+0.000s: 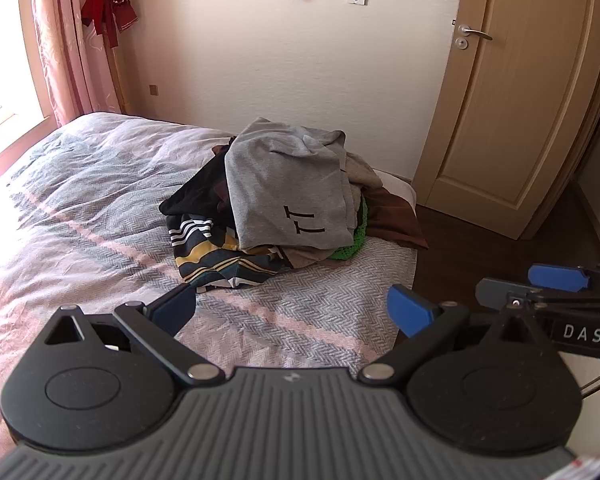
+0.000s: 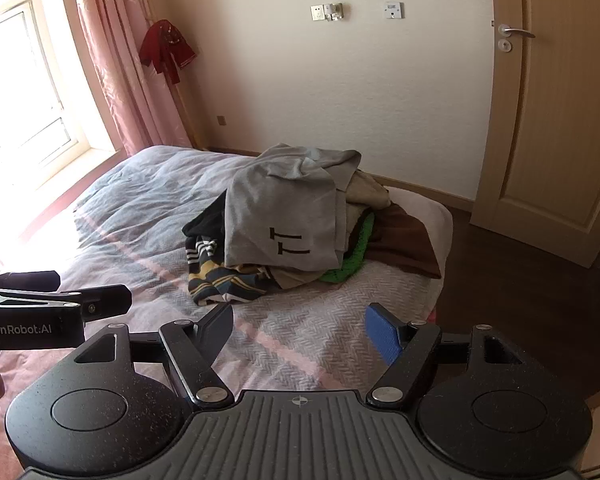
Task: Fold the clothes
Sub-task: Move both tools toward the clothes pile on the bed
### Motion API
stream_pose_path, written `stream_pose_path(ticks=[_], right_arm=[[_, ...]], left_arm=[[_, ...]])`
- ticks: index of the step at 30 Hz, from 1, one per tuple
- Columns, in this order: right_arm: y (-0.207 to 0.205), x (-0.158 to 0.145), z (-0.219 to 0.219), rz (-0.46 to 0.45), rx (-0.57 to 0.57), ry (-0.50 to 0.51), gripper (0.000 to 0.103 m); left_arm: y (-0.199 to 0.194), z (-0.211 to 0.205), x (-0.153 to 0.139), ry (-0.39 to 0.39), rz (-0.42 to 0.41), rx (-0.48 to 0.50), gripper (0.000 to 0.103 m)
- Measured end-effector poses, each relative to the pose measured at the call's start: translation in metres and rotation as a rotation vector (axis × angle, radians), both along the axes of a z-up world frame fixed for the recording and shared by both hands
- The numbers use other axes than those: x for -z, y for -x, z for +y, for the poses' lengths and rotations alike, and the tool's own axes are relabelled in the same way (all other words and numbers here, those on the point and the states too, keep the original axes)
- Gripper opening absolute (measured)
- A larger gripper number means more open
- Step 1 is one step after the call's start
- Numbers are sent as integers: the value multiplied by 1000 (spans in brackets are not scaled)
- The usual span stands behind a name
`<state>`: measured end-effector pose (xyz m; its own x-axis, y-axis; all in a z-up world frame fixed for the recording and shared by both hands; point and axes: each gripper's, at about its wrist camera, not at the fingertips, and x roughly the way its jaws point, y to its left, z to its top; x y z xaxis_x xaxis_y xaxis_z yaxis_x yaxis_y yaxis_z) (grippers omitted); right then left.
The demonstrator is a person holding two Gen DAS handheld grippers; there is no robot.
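Note:
A heap of clothes lies on the bed's far right part, topped by a grey garment (image 1: 288, 188) (image 2: 280, 216) with black lettering. Under it show a striped dark garment (image 1: 208, 252) (image 2: 214, 276), a green knit piece (image 1: 356, 236) (image 2: 350, 264) and a brown cloth (image 1: 396, 216) (image 2: 404, 240). My left gripper (image 1: 292, 312) hovers open over the bedcover, short of the heap, holding nothing. My right gripper (image 2: 300, 332) is open too, empty, at a similar distance. Each gripper shows at the edge of the other's view.
The bed (image 1: 80, 208) (image 2: 140, 208) has a grey and pink herringbone cover, with open cover to the left of the heap. Dark wood floor (image 1: 500, 256) and a closed door (image 1: 532, 112) (image 2: 560, 120) lie to the right. Pink curtains (image 1: 68, 40) and a window (image 2: 20, 80) are left.

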<state>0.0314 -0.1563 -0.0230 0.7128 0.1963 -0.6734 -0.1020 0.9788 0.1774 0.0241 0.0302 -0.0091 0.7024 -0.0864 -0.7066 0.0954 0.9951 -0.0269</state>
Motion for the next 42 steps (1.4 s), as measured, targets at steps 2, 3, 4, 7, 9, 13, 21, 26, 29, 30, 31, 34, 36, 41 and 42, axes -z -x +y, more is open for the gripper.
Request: stream_pose_path(ticks=[2,3,4,7,9,13,21,26,29,30,31,34,36,41,42], right_arm=[[-3,1,1,4,-2,-1,70],[-4,1,2,5,-3,-2,70],[-5,2,2,6,-4,-1,70],[-7,2,3,7,-6,2,70],[-10,3,3,8,-7,0,70],[-14,3,5,11,-10,2,70],[-26,9,8,21,-17,4,70],[-37,15,4,47,-14,2,70],[-46,20,1,64,-11,2,70],[-50,22,0,70,-11,1,70],[-54,23,-2,75,-11,-2,70],[-66,29,-5,92,-16,-11,70],[-78,34,-7,104,-29,-24,70],[-115,55,-18,139,-62,-84,70],[-126,61,-21,148,-64,-98,70]], left_arm=[[-2,1,0,1,2,0,101],[-2,3,1,1,2,-1,101],[-3,3,2,1,3,-2,101],[-6,5,2,5,4,3,101],[-6,5,3,5,5,3,101],[-11,8,3,7,9,0,101],[-22,12,7,13,17,0,101],[-38,13,16,19,46,3,101],[-48,12,23,19,71,4,101],[-52,12,25,19,78,5,101],[-55,12,27,19,85,6,101],[-68,12,34,22,98,7,101],[-78,12,39,19,100,6,101],[-115,14,55,11,109,-14,101],[-124,15,59,11,111,-22,101]])
